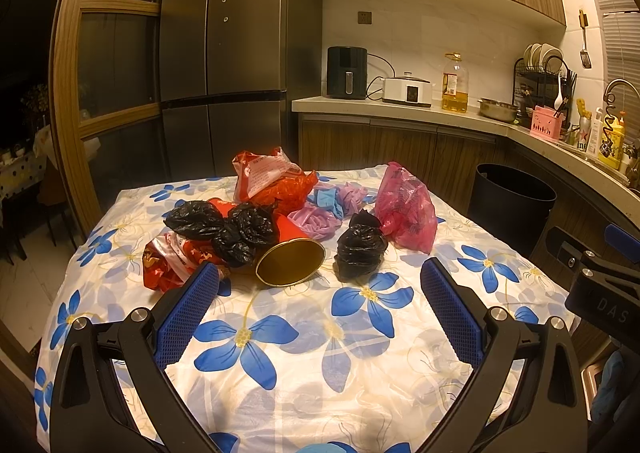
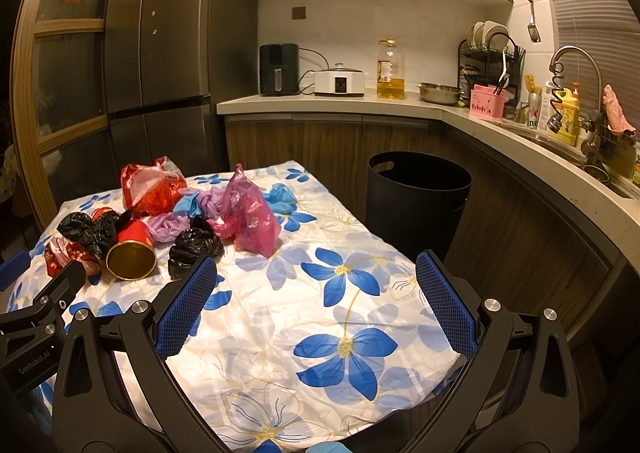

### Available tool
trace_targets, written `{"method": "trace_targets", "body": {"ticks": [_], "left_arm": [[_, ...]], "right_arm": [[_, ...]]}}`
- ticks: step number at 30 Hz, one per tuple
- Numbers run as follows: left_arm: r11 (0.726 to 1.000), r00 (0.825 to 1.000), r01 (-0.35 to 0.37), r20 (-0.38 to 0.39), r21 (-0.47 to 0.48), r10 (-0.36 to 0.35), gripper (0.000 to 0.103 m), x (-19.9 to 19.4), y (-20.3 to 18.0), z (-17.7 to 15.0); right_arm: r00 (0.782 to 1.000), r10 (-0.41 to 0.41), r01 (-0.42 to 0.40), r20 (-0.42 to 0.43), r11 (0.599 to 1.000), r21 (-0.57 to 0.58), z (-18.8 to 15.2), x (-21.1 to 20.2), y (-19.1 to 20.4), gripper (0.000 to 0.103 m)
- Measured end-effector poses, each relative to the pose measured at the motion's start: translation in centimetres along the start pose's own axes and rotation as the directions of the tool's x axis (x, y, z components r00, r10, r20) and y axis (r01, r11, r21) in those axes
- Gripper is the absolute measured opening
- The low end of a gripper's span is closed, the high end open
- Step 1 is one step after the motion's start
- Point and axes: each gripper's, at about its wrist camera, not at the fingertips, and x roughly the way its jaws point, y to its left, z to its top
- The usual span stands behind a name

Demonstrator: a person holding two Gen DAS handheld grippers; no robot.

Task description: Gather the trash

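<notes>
Both grippers hang wide open with nothing between their blue pads: the left gripper (image 1: 320,273) low in its frame, the right gripper (image 2: 316,267) likewise. Trash sits mid-left on the flowered tablecloth (image 2: 352,333): black bags (image 1: 360,249), a pink bag (image 2: 250,217), a tipped red can (image 1: 290,261). At centre right stands a black bin (image 2: 416,205), beside the table.

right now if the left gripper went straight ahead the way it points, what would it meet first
Most likely the red can with the gold open end, lying on its side on the flowered tablecloth. The left gripper is open and empty; the tied black bag sits just right of that line. Depth is uncertain.
</notes>
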Motion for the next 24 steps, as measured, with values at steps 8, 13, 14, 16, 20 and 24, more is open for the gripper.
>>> {"method": "trace_targets", "body": {"ticks": [8,13,14,16,20,24], "left_arm": [[1.000,1.000,0.001,0.001,-0.001,-0.001,0.097,0.0,0.0,0.0],[1.000,1.000,0.000,0.001,-0.001,0.000,0.097,0.0,0.0,0.0],[1.000,1.000,0.001,0.001,-0.001,-0.001,0.097,0.0,0.0,0.0],[1.000,1.000,0.001,0.001,-0.001,-0.001,0.097,0.0,0.0,0.0],[1.000,1.000,0.001,0.003,-0.002,-0.001,0.097,-0.1,-0.1,0.0],[1.000,1.000,0.002,0.003,-0.002,-0.002,0.097,-0.3,-0.2,0.0]], "right_arm": [[1.000,0.000,0.000,0.001,1.000,-0.001,0.1,0.0,0.0,0.098],[1.000,0.001,-0.001,0.002,1.000,0.000,-0.1,0.0,-0.1,0.098],[1.000,0.001,-0.001,0.002,1.000,0.000,-0.2,0.1,0.0,0.098],[1.000,0.000,0.000,0.002,1.000,0.000,-0.5,0.2,0.0,0.098],[1.000,0.000,0.000,0.004,1.000,0.001,0.4,-0.2,0.0,0.098],[1.000,0.001,-0.001,0.006,1.000,0.002,0.8,-0.5,-0.3,0.098]]}}
